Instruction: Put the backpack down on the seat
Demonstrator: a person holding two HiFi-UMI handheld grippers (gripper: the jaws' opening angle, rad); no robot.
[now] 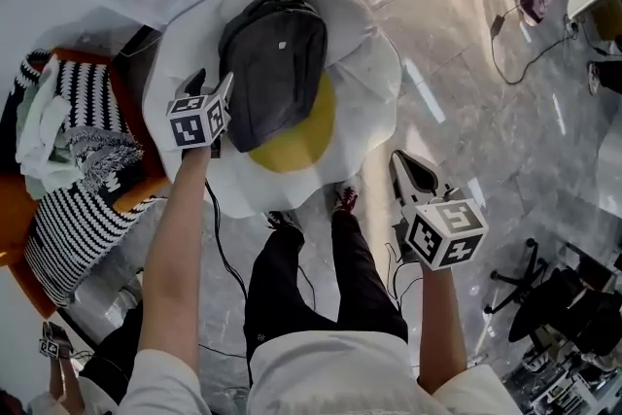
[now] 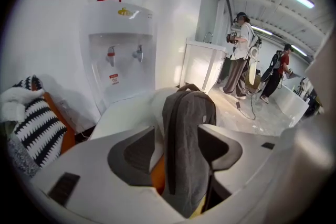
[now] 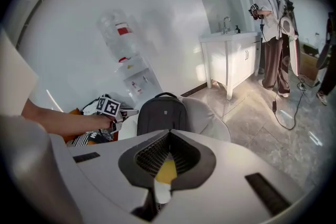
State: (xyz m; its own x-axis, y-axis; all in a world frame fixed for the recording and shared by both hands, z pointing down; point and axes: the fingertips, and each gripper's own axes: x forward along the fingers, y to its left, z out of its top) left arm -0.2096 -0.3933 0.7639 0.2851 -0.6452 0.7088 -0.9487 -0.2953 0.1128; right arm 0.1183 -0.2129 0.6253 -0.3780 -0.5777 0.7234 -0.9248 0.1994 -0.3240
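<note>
Right gripper (image 1: 402, 166) is hanging shut and empty, to the right of the seat (image 1: 377, 63). Left gripper (image 1: 214, 87) is standing with jaws apart at the left edge of the backpack (image 1: 277, 63), which is lying flat on the seat. Drawing straight back, clear of the fabric, is looking wisest. Straps are not showing, and I cannot tell whether a pad is brushing the cloth.
</note>
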